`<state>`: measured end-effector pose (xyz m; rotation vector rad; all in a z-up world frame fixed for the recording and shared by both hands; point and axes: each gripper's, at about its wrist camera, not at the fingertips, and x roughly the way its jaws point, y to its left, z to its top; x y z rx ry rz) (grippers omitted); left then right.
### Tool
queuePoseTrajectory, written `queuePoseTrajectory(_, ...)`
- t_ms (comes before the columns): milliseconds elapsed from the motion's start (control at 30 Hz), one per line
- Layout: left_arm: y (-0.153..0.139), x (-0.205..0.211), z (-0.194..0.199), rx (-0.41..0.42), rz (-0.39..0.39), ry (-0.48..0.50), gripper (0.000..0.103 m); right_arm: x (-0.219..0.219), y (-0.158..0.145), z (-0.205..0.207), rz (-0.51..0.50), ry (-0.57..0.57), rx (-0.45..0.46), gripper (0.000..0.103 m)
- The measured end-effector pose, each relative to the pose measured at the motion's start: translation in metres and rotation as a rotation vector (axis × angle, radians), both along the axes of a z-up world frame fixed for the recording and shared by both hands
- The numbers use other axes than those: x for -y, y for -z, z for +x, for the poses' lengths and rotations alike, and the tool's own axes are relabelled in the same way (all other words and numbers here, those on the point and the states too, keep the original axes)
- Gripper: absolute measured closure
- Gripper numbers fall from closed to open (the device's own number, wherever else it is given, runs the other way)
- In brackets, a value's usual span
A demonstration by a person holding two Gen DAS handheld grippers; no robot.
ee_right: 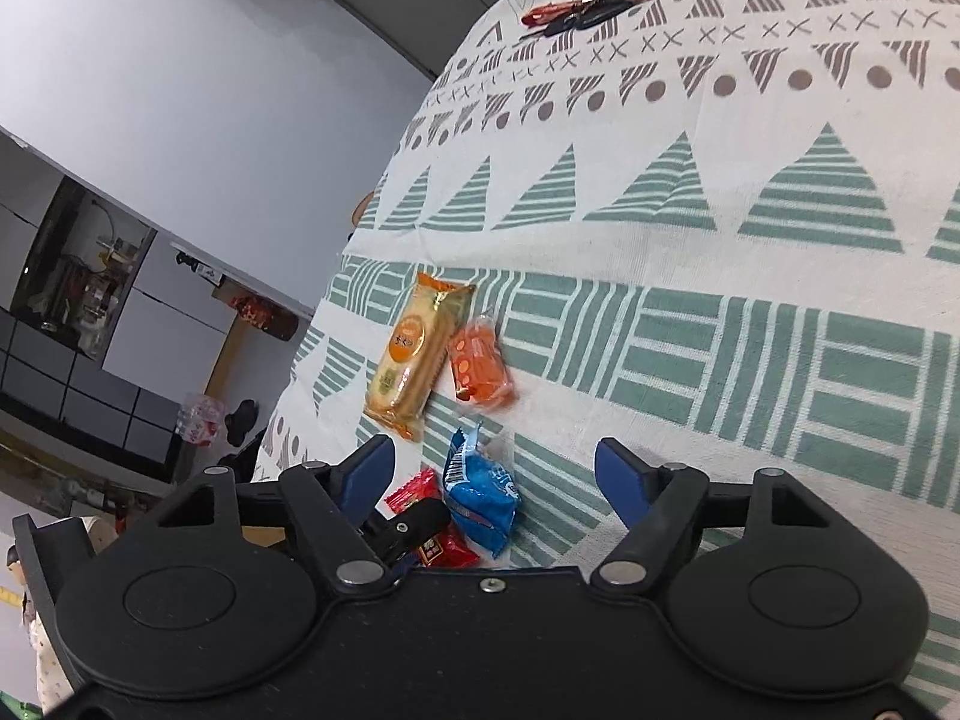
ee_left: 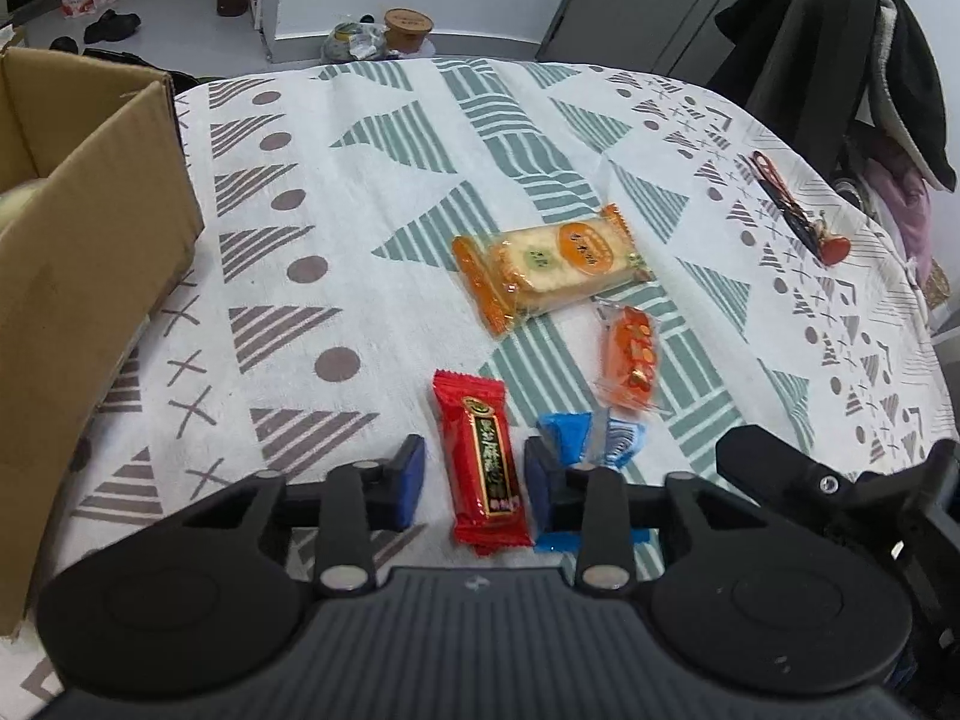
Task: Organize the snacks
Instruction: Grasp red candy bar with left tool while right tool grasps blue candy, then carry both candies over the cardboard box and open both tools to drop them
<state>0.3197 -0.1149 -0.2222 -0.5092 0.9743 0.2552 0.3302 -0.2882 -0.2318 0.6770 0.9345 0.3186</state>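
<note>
A red snack bar [ee_left: 480, 462] lies lengthwise on the patterned tablecloth [ee_left: 360, 192]. My left gripper [ee_left: 474, 480] is open, with one blue pad on each side of the bar. A blue snack packet [ee_left: 570, 435] lies just right of it, partly behind the right finger. Farther off lie a small orange packet [ee_left: 630, 360] and a cracker pack [ee_left: 546, 267]. My right gripper [ee_right: 495, 474] is open above the blue snack packet [ee_right: 483, 498], with nothing held. In the right wrist view I also see the red bar [ee_right: 414, 489], the orange packet [ee_right: 480, 366] and the cracker pack [ee_right: 414, 354].
An open cardboard box [ee_left: 90, 210] stands at the table's left edge. A bunch of keys with a red tag [ee_left: 798, 210] lies at the far right, and the keys [ee_right: 588, 6] also show near the table's rim. Dark clothing [ee_left: 840, 60] hangs beyond the table.
</note>
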Motion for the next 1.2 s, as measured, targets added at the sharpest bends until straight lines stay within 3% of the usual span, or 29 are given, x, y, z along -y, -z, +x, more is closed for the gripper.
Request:
queuePoseTrajectory(67, 0.002, -0.002, 0.002, -0.002, 0.004, -0.004, 0.081, -0.003, 0.003, 0.003, -0.001, -0.005, -0.006, 0.030)
queuePoseTrajectory(133, 0.002, -0.001, 0.004, -0.002, 0.031, 0.021, 0.083, -0.005, 0.006, 0.006, 0.013, -0.015, -0.017, 0.030)
queuePoseTrajectory(433, -0.007, -0.019, -0.007, 0.024, 0.046, -0.002, 0.083, -0.022, 0.014, 0.012, -0.026, -0.045, -0.015, 0.033)
queuePoseTrajectory(667, -0.018, -0.039, -0.022, 0.036, 0.046, -0.043, 0.083, -0.041, 0.012, 0.013, -0.133, -0.091, 0.022, 0.034)
queuePoseTrajectory(767, -0.026, -0.043, -0.029, 0.045, 0.051, -0.045, 0.083, -0.050, 0.013, 0.016, -0.177, -0.116, 0.023, 0.047)
queuePoseTrajectory(800, -0.029, -0.045, -0.032, 0.049, 0.053, -0.047, 0.083, -0.053, 0.014, 0.018, -0.183, -0.128, 0.017, 0.063)
queuePoseTrajectory(833, -0.032, -0.047, -0.035, 0.053, 0.056, -0.050, 0.083, -0.054, 0.015, 0.019, -0.186, -0.140, 0.002, 0.072)
queuePoseTrajectory(933, -0.043, -0.052, -0.043, 0.065, 0.065, -0.059, 0.083, -0.051, 0.013, 0.015, -0.152, -0.137, -0.018, 0.074)
queuePoseTrajectory(1200, -0.074, -0.064, -0.064, 0.107, 0.094, -0.087, 0.083, -0.047, -0.016, -0.007, -0.095, -0.150, 0.046, 0.074)
